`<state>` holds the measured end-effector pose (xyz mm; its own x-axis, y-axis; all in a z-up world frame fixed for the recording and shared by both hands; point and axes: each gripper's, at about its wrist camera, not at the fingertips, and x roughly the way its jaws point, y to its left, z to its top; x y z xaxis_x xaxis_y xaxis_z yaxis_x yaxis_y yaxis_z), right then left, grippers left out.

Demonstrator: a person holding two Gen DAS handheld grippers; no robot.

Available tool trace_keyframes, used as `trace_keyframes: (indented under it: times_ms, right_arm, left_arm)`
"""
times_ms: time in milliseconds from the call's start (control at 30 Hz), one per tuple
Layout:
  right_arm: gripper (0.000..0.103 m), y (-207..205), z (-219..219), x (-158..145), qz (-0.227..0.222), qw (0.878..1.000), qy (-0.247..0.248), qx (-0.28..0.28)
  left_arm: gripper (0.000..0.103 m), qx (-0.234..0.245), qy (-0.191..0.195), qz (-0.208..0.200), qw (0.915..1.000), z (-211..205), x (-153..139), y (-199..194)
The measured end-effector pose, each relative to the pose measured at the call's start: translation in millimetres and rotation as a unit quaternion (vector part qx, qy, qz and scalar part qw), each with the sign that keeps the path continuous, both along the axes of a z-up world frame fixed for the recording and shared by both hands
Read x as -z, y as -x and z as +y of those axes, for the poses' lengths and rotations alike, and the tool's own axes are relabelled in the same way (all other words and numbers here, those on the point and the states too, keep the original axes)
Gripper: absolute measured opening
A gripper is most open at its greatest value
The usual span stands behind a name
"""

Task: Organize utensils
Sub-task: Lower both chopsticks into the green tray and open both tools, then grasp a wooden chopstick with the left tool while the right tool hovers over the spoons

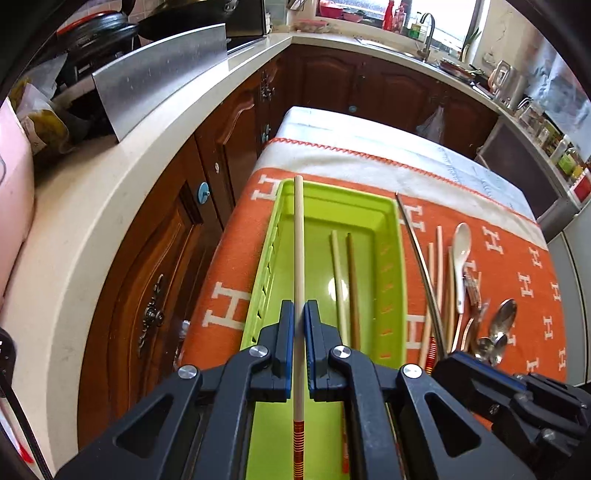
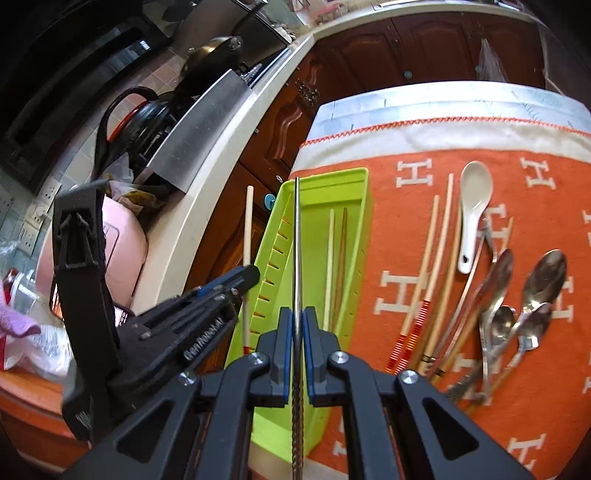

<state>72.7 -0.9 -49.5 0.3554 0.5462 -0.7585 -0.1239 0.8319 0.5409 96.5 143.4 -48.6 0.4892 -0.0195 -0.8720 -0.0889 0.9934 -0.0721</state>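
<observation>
My left gripper (image 1: 299, 308) is shut on a pale wooden chopstick (image 1: 299, 240) with red bands at its end, held above the lime green tray (image 1: 395, 266). My right gripper (image 2: 297, 314) is shut on a metal chopstick (image 2: 297, 240), held above the same tray (image 2: 360, 221). Two chopsticks, one pale (image 1: 338, 280) and one brown (image 1: 352, 288), lie in the tray. To the tray's right, on the orange cloth (image 2: 399, 288), lie more wooden chopsticks (image 2: 439, 251), a white ceramic spoon (image 2: 472, 206) and several metal spoons (image 2: 517, 302).
The table stands beside a white countertop (image 1: 122, 206) with dark wooden cabinets (image 1: 221, 155) below. A steel panel (image 1: 159, 77), pots and a pink box (image 1: 11, 206) sit on the counter. A sink with a tap (image 1: 424, 33) is at the far back.
</observation>
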Motion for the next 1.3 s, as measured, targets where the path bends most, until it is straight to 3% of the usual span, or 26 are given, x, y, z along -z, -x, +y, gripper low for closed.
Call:
trace_keyframes:
  times_ms: [400, 667, 800, 933, 1300]
  right_arm:
    - [0.007, -21, 9, 20, 0.025, 0.999, -0.004, 0.028]
    - [0.008, -14, 11, 25, 0.025, 0.999, 0.019, 0.014]
    - [0.008, -7, 7, 22, 0.017, 0.999, 0.037, 0.009]
    - [0.008, 1, -3, 17, 0.006, 0.998, 0.055, 0.008]
    - [0.008, 25, -50, 3, -0.013, 0.997, 0.073, 0.026]
  left_arm:
    - [0.005, -0.010, -0.011, 0.015, 0.9998, -4, 17, -6]
    - [0.024, -0.026, 0.004, 0.006, 0.9996, 4, 9, 5]
    - [0.027, -0.022, 0.007, 0.001, 0.9997, 2, 4, 11]
    - [0.048, -0.017, 0.010, -0.009, 0.9998, -2, -3, 18]
    - [0.061, 0.011, 0.013, -0.028, 0.9995, -30, -22, 37]
